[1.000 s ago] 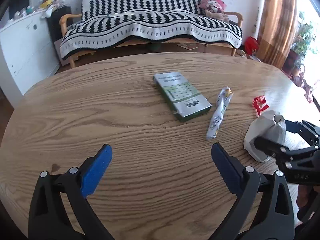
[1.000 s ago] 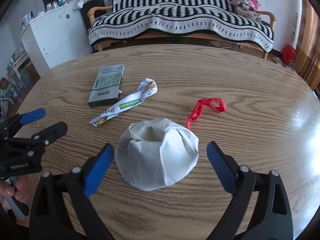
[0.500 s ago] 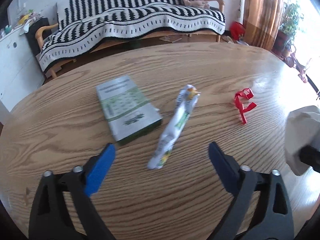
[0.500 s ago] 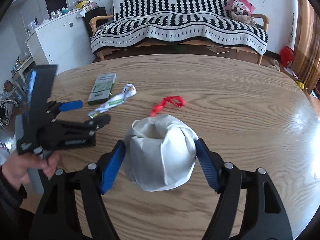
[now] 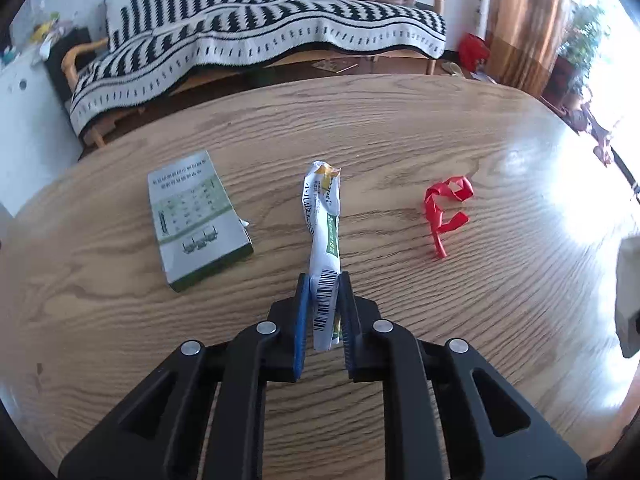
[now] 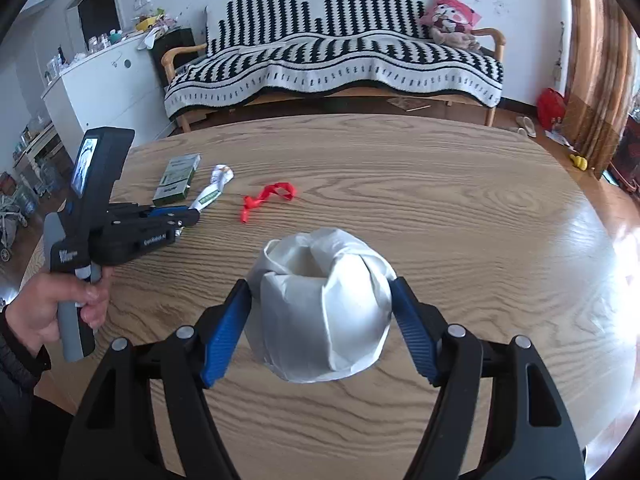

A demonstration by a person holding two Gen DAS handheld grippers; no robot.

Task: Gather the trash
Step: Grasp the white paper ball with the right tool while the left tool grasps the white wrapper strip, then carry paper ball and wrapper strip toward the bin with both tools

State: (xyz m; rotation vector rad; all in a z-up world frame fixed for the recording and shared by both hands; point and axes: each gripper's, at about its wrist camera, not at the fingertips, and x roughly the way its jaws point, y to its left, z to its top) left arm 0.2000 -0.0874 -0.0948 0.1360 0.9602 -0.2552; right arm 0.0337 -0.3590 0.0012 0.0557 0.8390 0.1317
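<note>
The left gripper (image 5: 323,312) is closed on the near, barcode end of a twisted white snack wrapper (image 5: 322,216), its blue pads (image 5: 301,320) pinching the wrapper from both sides. The rest of the wrapper runs away from the gripper toward 12 o'clock and lies along the wooden worktop (image 5: 400,120). At about 10 o'clock from the gripper, just beside the wrapper, a flat green-and-white box (image 5: 196,216) lies on the worktop. At about 2 o'clock, apart from the wrapper, sits a crumpled red ribbon (image 5: 444,208).

The right gripper (image 6: 320,320) is spread wide around a white bag (image 6: 320,304) with its mouth folded open at the top; both blue pads (image 6: 224,332) press against the bag's sides, holding it. In the right wrist view the left gripper is seen at 10 o'clock from the bag, held by the person's hand (image 6: 52,308), with the wrapper, box and ribbon lying beyond it toward 11 o'clock. A sofa (image 6: 332,60) draped in a black-and-white striped throw stands behind the worktop.
</note>
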